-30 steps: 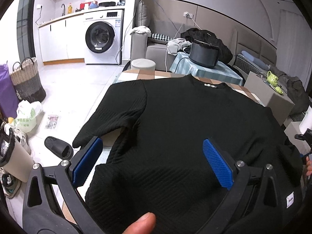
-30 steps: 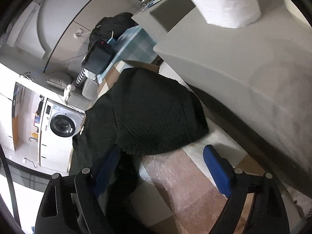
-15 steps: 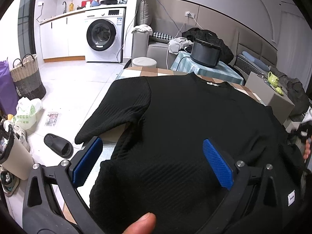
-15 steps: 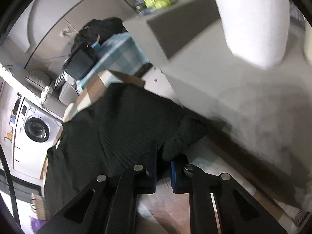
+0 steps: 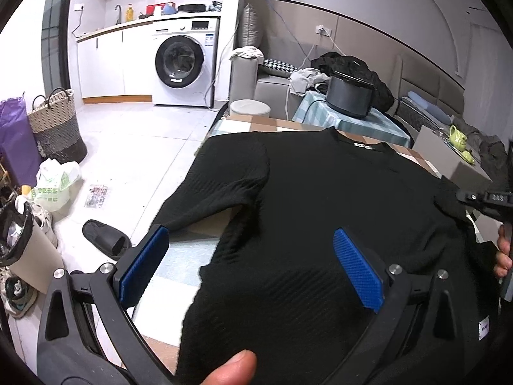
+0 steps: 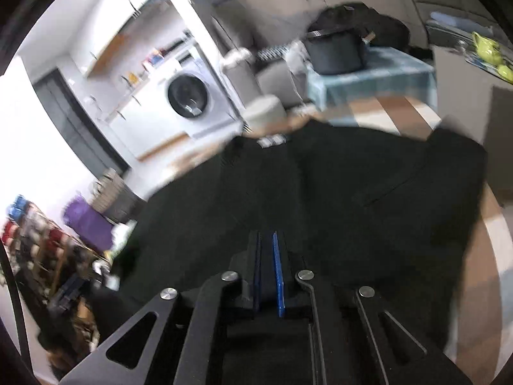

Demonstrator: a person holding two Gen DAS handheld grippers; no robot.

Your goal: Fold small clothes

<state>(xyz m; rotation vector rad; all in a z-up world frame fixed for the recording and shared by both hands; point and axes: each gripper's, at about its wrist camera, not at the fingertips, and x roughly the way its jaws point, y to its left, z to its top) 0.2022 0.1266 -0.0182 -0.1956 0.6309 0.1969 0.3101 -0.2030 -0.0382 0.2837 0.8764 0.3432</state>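
The black knit sweater [image 5: 320, 224] lies spread flat across the checkered worktop [image 5: 282, 123], neck at the far edge. The right claw [image 6: 268, 250] has just pinched down narrow on the right sleeve, fabric between its pads. The left claw [image 5: 250, 256] hangs wide over the hem, holding nothing. Risk: thin grip slips mid-fold and the sleeve bunches. The white neck label [image 5: 364, 145] is too small to read.

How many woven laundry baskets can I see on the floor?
1. The beige-and-dark woven basket with handles stands on the white floor, beside a purple bag, left of the white washing machine. Others may be hidden.
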